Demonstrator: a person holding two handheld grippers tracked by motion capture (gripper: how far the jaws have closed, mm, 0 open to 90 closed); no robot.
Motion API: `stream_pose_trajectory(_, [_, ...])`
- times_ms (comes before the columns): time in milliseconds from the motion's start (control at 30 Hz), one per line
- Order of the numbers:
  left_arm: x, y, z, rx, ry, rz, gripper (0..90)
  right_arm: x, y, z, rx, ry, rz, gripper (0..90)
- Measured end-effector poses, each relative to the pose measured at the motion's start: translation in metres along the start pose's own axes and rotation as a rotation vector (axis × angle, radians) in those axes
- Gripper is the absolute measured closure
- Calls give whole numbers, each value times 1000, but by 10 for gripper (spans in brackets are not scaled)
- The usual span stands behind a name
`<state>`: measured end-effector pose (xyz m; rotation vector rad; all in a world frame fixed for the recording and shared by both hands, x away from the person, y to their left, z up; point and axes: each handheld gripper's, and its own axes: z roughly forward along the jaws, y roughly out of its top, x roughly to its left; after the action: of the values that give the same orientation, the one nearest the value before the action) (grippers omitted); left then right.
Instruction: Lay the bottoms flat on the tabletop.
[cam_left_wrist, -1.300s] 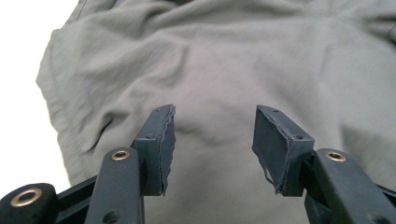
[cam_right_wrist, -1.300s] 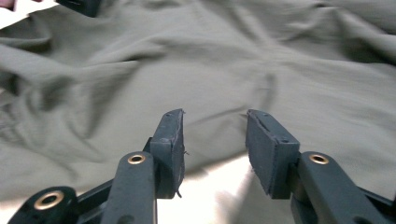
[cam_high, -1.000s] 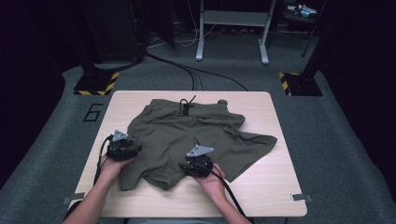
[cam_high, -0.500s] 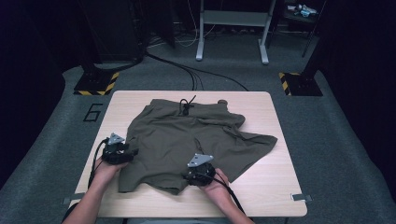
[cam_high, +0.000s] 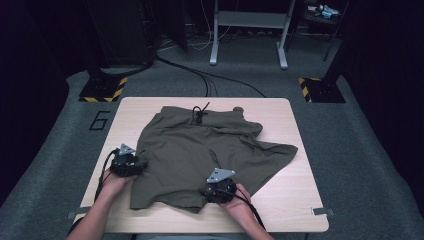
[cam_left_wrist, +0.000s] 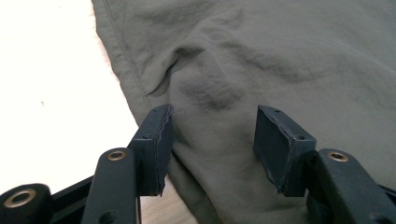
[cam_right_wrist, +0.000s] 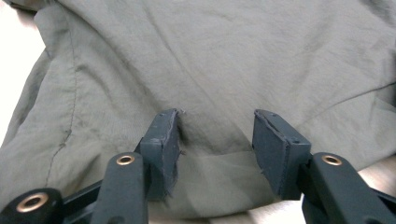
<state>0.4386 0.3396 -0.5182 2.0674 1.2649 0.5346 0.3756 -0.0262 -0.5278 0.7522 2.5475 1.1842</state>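
Olive-green shorts (cam_high: 200, 145) lie spread on a light wooden table (cam_high: 300, 200), with the drawstring (cam_high: 199, 114) at the far side. My left gripper (cam_high: 127, 162) sits at the shorts' left side seam. In the left gripper view its jaws stand open (cam_left_wrist: 213, 112) around a low bulge of cloth (cam_left_wrist: 280, 56), having just closed a little. My right gripper (cam_high: 220, 187) rests over the near hem. Its jaws (cam_right_wrist: 215, 115) have just been opening and stand apart, with slack cloth (cam_right_wrist: 233, 56) lying between the pads, not pinched.
Bare table shows to the right and left of the shorts. Behind the table on the grey floor are two striped stand bases (cam_high: 102, 90) (cam_high: 320, 87), black cables (cam_high: 200, 75) and a grey metal frame (cam_high: 247, 30). A tape mark (cam_high: 322, 211) sits at the near right corner.
My right gripper has slid toward the table's near edge, down the shorts to the hem. The left gripper has barely shifted.
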Motion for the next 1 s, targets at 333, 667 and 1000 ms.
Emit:
stream_pose_trajectory(333, [16,-2,4,-43,58,-107,485,-2,4,0,-5,-5,24,518])
stream_pose_trajectory(667, [21,0,5,-37,94,-129,474,25,10,12,0,13,-1,510])
stream_pose_trajectory(1000, [5,16,-1,-125,33,-117,464,-10,7,-14,-65,-72,55,515])
